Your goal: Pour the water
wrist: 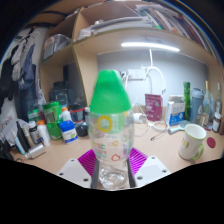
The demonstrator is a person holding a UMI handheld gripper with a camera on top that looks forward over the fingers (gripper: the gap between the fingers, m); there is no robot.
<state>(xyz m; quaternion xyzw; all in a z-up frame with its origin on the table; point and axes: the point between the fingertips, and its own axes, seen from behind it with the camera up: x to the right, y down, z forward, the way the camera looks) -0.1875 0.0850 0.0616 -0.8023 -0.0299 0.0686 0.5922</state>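
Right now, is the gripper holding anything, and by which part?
Yes: the gripper is shut on the clear bottle with the green cap, its purple pads pressing the lower body from both sides.

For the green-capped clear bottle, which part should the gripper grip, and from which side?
Grip the bottle on its straight clear body below the green cap, coming level from the front. It stands upright, the cap tapers and would slip, and the body's parallel sides suit the two pads. The gripper already has it between its fingers.

Bright ceiling strip light (150, 45) glares; edges curve with fisheye distortion.
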